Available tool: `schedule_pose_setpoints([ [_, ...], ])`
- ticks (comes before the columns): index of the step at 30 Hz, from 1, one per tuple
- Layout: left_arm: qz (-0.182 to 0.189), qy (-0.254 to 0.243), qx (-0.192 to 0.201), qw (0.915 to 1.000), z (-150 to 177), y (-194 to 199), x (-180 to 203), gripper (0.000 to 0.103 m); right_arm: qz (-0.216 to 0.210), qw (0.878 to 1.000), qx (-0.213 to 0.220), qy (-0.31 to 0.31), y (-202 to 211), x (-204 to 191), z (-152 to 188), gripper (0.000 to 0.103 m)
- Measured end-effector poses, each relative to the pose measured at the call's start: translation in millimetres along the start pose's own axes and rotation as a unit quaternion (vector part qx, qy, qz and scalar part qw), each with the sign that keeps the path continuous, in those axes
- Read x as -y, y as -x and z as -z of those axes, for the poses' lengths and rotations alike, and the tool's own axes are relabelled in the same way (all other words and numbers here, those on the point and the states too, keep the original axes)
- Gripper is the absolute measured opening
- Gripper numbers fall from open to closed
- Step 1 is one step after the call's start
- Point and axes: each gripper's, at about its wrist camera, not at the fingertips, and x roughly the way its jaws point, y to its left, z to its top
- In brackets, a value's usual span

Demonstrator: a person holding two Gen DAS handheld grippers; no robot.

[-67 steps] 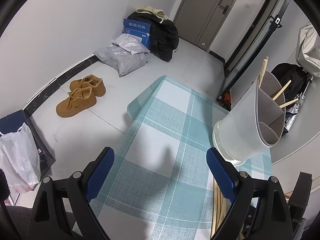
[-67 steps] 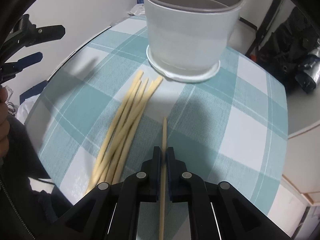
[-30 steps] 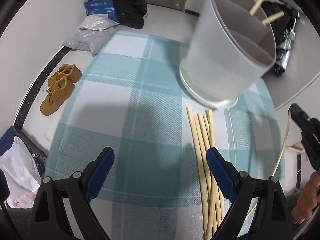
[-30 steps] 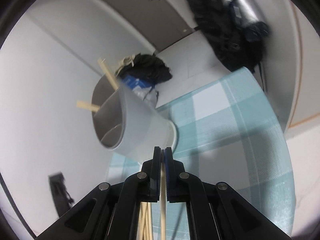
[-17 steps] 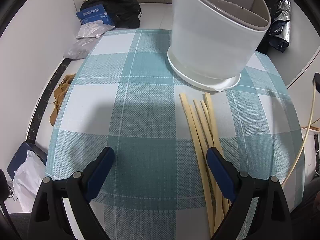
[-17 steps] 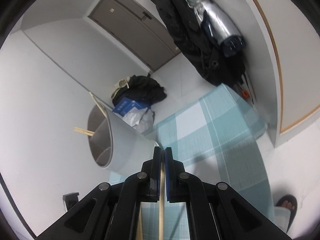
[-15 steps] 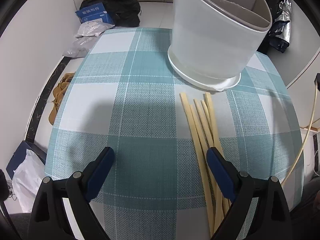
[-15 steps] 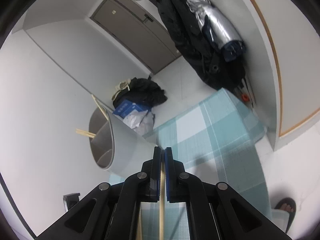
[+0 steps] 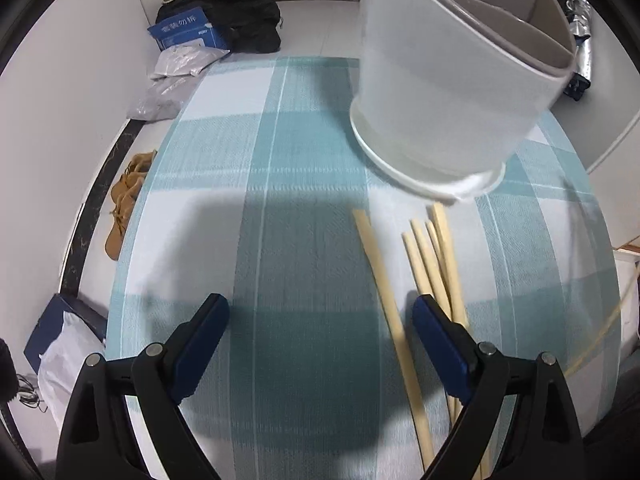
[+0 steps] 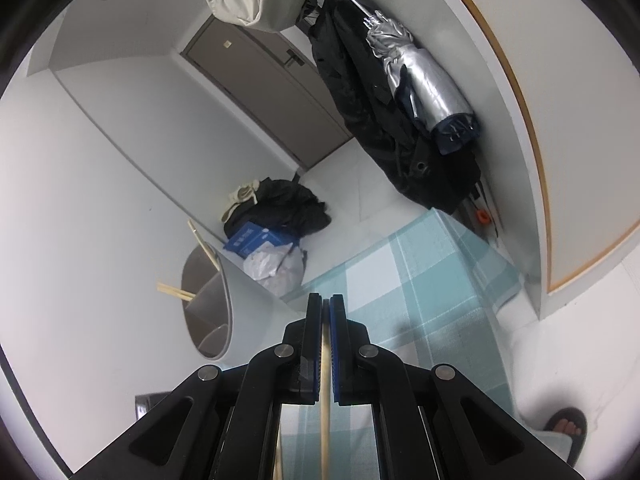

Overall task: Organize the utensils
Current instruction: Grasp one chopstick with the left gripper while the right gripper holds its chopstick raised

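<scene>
A white utensil holder (image 9: 452, 76) with grey dividers stands on the teal checked tablecloth (image 9: 280, 208). Several pale wooden chopsticks (image 9: 436, 264) lie in front of it. My left gripper (image 9: 320, 312) is open and empty, low over the cloth, its right finger next to the chopsticks. My right gripper (image 10: 325, 304) is shut on a single chopstick (image 10: 325, 408), held up in the air. The holder (image 10: 216, 300) shows to its left in the right wrist view, with chopsticks (image 10: 176, 290) sticking out of it. The held chopstick shows blurred at the right edge of the left wrist view (image 9: 600, 336).
Brown shoes (image 9: 126, 196), plastic bags (image 9: 176, 80), a blue box (image 9: 186, 34) and a black bag (image 9: 236, 12) lie on the floor to the left of the table. Dark coats and a silver umbrella (image 10: 424, 68) hang on the wall. A sandalled foot (image 10: 564, 428) is beside the table.
My left gripper has moved forward and lower toward the chopsticks on the cloth. My right gripper has lifted the single chopstick off the table and tilted upward.
</scene>
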Motion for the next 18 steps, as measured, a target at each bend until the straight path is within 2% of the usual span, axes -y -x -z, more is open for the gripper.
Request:
schedule_pose_setpoints([
  [3,-0.009,-0.009,0.000,0.9999,-8.2,-2.1,2.3,0.087,-0.002,1.000,0.000,-0.001,0.3,-0.7,-0.2,0.003],
  [5,-0.018,-0.017,0.002,0.9997,-13.8,-2.4,4.2,0.077,-0.001,1.000,0.001,0.000,0.8,-1.2,-0.6,0.003],
  [8,-0.022,-0.024,-0.002,0.9995,-19.6,-2.6,7.4,0.058,-0.002,1.000,0.002,0.001,0.9,-1.9,-1.2,0.003],
  [10,-0.011,-0.021,-0.007,0.9997,-21.3,-2.0,9.6,0.034,-0.003,1.000,0.001,-0.001,0.1,-1.4,-1.8,0.003],
  [11,-0.006,-0.020,-0.010,0.9997,-21.3,-2.1,10.4,0.030,-0.003,1.000,0.000,-0.002,-0.4,-1.1,-1.9,0.003],
  [13,-0.006,-0.024,-0.016,0.9996,-21.2,-1.5,15.9,0.011,-0.004,1.000,-0.001,-0.004,-1.7,-0.7,-2.5,0.003],
  [15,-0.007,-0.029,-0.017,0.9994,-20.2,-1.8,21.8,0.005,-0.004,1.000,0.000,-0.004,-2.5,-1.4,-3.8,0.003],
  [18,-0.010,-0.028,-0.016,0.9994,-21.7,-2.8,25.0,0.003,-0.006,1.000,-0.001,-0.004,-3.4,-1.7,-4.4,0.003],
])
